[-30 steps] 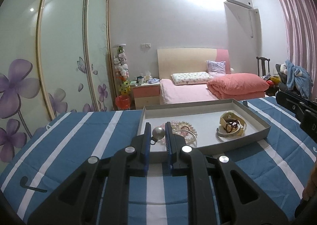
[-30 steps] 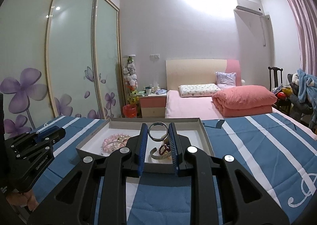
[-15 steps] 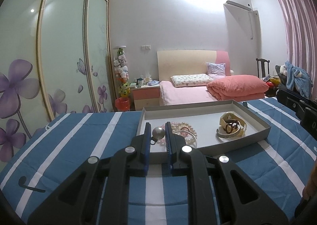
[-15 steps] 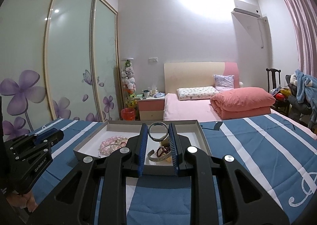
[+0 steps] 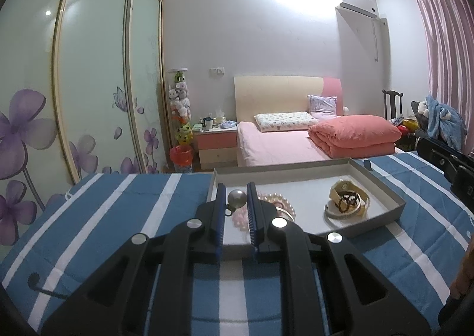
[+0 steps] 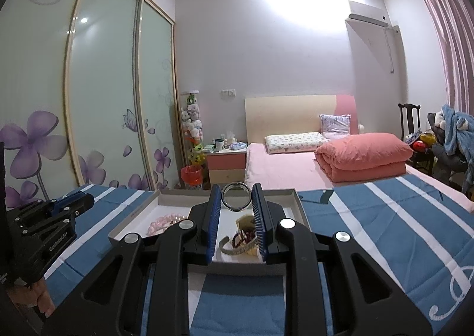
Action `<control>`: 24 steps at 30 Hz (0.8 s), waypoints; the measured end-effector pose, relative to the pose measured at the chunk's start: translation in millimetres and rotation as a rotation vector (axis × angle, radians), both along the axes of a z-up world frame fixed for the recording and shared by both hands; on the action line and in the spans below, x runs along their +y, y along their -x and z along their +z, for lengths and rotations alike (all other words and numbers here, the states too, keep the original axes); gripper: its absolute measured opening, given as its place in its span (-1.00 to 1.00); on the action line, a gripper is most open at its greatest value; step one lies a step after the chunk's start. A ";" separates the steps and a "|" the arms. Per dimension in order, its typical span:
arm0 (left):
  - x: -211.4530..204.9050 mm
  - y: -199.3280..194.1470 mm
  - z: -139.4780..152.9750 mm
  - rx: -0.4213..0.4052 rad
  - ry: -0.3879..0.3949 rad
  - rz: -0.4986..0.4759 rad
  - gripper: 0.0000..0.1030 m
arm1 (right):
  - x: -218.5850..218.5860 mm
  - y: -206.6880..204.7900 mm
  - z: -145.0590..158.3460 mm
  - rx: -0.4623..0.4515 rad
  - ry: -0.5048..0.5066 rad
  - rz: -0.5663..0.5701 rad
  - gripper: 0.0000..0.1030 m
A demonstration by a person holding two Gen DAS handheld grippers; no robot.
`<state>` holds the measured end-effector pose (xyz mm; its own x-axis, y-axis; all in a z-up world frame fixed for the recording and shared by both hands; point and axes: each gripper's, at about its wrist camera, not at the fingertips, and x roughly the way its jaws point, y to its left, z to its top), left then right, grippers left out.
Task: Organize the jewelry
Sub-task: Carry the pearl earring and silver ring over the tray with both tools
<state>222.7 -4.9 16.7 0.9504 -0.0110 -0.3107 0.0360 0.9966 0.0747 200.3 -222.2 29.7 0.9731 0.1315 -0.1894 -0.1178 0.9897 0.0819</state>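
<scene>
The left tool (image 5: 234, 198) is pinching a grey pearl bead (image 5: 237, 198) btwn its blue pads, jaws nearly closed on it; a small ring loop is hanging off the bead's lower left. The bead is sitting right at the fingertips, over the near-left part of the tray (image 5: 382, 188). The right tool (image 6: 237, 198) is gripping a silver ring (image 6: 236, 196) edge to edge, jaws narrowly apart w/ the ring standing upright btwn the pads, over the tray's far half as the right wrist view shows it.

The bead is round, matte grey w/ a soft shine. The ring is a plain metal hoop, dark on the rim.

Just beyond the left tool, a pink-and-white pearl strand (image 5: 274, 199) is lying coiled in the tray, partly hidden behind the right finger. Toward the tray's right side, well apart from the strand, a cream bangle (image 5: 348, 202) w/ dark red beads (image 5: 346, 201) inside it is resting on the white floor. The tray is a shallow grey box w/ low walls, sitting on the blue-and-white striped surface (image 5: 118, 211).

Further out, a pink bed (image 5: 275, 146) w/ a folded coral quilt (image 5: 355, 134), a nightstand (image 5: 217, 146) and a wardrobe w/ purple flowers (image 5: 89, 69) are filling the room.
</scene>
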 end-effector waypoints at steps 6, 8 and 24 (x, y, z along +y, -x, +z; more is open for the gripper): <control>-1.6 -14.1 8.1 -0.007 0.017 -0.004 -0.71 | 1.3 -14.4 8.7 -0.014 0.001 0.005 -0.56; -1.6 -19.3 9.8 -0.008 0.023 -0.003 -0.71 | 1.4 -23.6 11.0 -0.009 -0.006 0.009 -0.56; -10.5 -74.1 4.5 0.018 0.073 -0.015 -0.71 | 6.3 -75.2 -1.0 0.066 -0.020 0.038 -0.56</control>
